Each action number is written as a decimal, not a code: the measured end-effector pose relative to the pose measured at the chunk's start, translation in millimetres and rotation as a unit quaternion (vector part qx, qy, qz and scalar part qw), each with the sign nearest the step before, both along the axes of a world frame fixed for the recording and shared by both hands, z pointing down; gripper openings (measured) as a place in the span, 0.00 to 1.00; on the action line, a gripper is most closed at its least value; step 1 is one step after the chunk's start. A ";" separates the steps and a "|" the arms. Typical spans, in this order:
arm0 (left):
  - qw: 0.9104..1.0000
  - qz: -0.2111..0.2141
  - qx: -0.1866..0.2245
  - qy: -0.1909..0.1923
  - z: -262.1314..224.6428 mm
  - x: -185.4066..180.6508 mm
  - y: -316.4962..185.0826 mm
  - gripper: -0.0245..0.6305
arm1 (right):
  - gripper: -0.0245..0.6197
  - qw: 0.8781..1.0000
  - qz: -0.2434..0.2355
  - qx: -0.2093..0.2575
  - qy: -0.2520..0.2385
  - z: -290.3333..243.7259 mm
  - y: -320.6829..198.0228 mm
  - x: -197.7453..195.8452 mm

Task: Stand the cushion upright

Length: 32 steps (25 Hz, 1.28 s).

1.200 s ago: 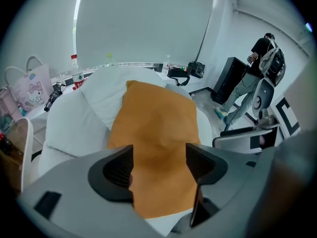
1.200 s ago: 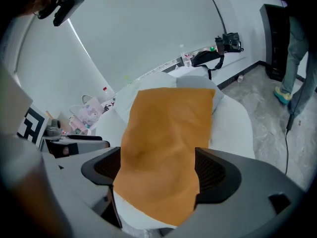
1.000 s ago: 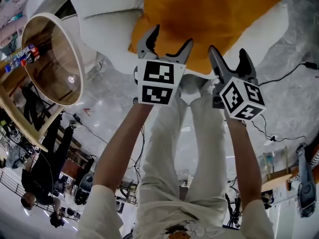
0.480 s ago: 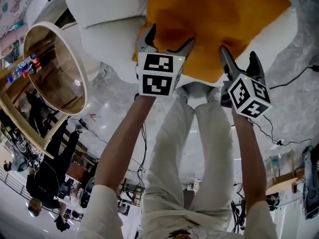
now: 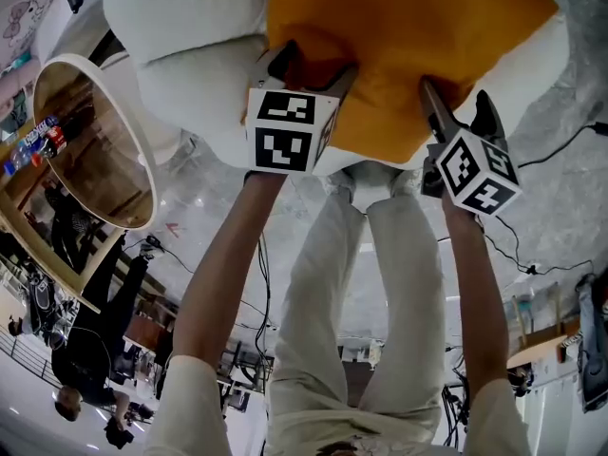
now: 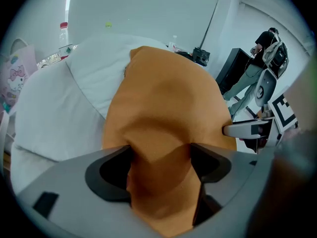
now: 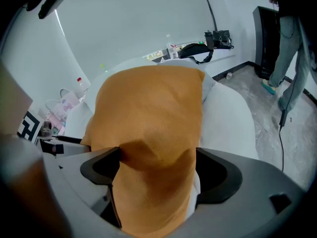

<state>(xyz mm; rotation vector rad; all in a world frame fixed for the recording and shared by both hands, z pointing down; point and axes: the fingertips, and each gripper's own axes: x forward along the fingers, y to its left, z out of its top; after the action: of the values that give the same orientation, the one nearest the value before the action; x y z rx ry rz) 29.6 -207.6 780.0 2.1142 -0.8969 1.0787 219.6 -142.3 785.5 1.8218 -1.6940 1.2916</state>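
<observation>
A: How far along is it?
B: Only the grasp. The left gripper (image 5: 316,65) is closing its jaws on the cushion's (image 5: 408,36) near edge. The right gripper (image 5: 458,103) pinches that edge beside it.
A: And the cushion?
B: Flat on the white seat (image 5: 190,74), not yet raised. Seat shows either side, with open floor (image 7: 277,108) beyond.

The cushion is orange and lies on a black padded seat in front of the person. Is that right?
Not quite. The seat is white, not black, as the head view shows. The rest holds: the orange cushion lies on that padded seat in front of the person.
</observation>
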 end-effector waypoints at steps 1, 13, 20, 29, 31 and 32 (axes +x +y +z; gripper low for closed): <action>1.000 0.001 -0.005 0.002 2.9 1.5 0.1 0.62 | 0.78 1.000 -0.001 -0.002 0.001 3.3 -0.7 0.2; 1.000 -0.020 -0.007 0.011 -1.1 13.6 4.9 0.15 | 0.38 0.998 -0.043 0.019 0.034 0.9 -12.5 -19.6; 0.999 -0.027 0.005 0.021 -12.5 10.4 10.6 0.10 | 0.18 0.998 -0.051 0.022 0.031 -11.7 -6.4 -25.2; 0.999 -0.042 -0.003 0.023 -42.8 1.4 40.9 0.07 | 0.12 0.996 -0.053 0.030 0.060 -35.2 15.4 -32.2; 0.998 -0.056 -0.005 0.024 -45.9 -3.4 51.8 0.07 | 0.12 0.996 -0.059 0.029 0.062 -40.2 20.2 -32.3; 0.998 -0.065 -0.003 0.024 -47.4 -6.7 55.6 0.07 | 0.11 0.996 -0.062 0.029 0.063 -42.1 21.3 -33.3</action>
<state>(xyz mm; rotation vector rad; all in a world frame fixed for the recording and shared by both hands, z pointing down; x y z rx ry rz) 22.9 -152.0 732.6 2.0375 -0.9922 0.9595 186.3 -121.0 743.4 1.7599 -1.7608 1.0656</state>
